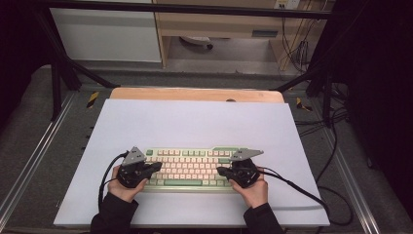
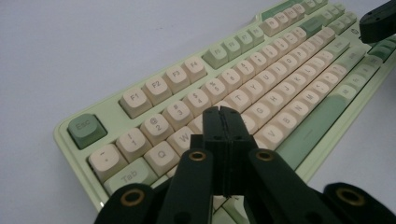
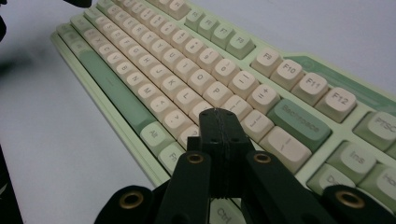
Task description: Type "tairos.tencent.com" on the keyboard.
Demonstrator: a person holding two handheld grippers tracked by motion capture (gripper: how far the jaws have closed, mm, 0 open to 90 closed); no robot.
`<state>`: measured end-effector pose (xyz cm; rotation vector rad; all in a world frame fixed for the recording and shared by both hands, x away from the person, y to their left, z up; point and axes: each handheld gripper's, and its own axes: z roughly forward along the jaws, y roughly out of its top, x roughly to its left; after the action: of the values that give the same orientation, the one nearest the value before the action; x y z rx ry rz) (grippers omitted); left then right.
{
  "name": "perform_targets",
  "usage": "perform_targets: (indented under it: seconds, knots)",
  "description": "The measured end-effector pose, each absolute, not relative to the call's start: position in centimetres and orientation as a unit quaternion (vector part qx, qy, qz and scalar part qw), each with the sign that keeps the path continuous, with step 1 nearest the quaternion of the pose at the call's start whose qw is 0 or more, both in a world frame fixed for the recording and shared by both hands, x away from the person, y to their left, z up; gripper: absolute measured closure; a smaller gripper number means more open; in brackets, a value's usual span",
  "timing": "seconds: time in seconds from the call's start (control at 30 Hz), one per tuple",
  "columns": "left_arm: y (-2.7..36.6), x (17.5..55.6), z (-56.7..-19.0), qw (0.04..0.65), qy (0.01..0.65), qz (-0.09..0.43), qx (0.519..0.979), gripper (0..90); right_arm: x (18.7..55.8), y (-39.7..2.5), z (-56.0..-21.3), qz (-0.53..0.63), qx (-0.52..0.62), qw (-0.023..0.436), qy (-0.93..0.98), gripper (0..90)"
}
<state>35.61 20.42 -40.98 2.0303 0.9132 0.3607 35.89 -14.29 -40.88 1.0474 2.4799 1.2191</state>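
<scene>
A pale green keyboard (image 1: 187, 169) lay on a white mat (image 1: 195, 126), at about 6 o'clock on the table, near the person's edge. Two hands each held one black gripper over it. The left gripper (image 1: 157, 166) hovered over the keys near the Tab end, at 9 o'clock of the board — its jaws pressed together, holding nothing. The right gripper (image 1: 219, 170) sat at 3 o'clock, near the Backspace key (image 3: 299, 122), jaws likewise closed on nothing.

The work looked like key pressing with closed tips. To do it well, each tip probably should come straight down on the middle of one key, lightly, without clipping its neighbours — the keys sat close together.

Counted: one keyboard, one mat, two grippers, two hands.
</scene>
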Motion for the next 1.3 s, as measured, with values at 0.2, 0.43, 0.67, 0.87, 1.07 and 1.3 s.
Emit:
perform_targets:
  seconds: [0.2, 0.43, 0.67, 0.87, 1.07, 1.3]
  knots:
    - [19.0, 36.4, -41.0, 0.419, 0.361, 0.145, 0.820, 90.0, 35.3, -15.4, -41.1, 0.412, 0.357, 0.093, 0.833, 90.0]
    - [17.1, 37.4, -41.4, 0.410, 0.359, 0.146, 0.825, 90.0, 35.0, -15.8, -41.4, 0.416, 0.362, 0.091, 0.829, 90.0]
    - [16.4, 38.0, -42.4, 0.401, 0.360, 0.145, 0.830, 90.0, 34.8, -16.0, -41.7, 0.416, 0.361, 0.089, 0.830, 90.0]
    - [16.5, 38.0, -42.7, 0.398, 0.362, 0.148, 0.830, 90.0, 34.8, -16.0, -41.8, 0.416, 0.358, 0.089, 0.831, 90.0]
    - [16.4, 38.0, -42.9, 0.398, 0.359, 0.147, 0.831, 90.0, 34.7, -16.0, -41.8, 0.417, 0.359, 0.087, 0.830, 90.0]
    - [16.5, 38.1, -43.1, 0.396, 0.359, 0.144, 0.833, 90.0, 34.8, -16.1, -41.8, 0.417, 0.361, 0.086, 0.830, 90.0]
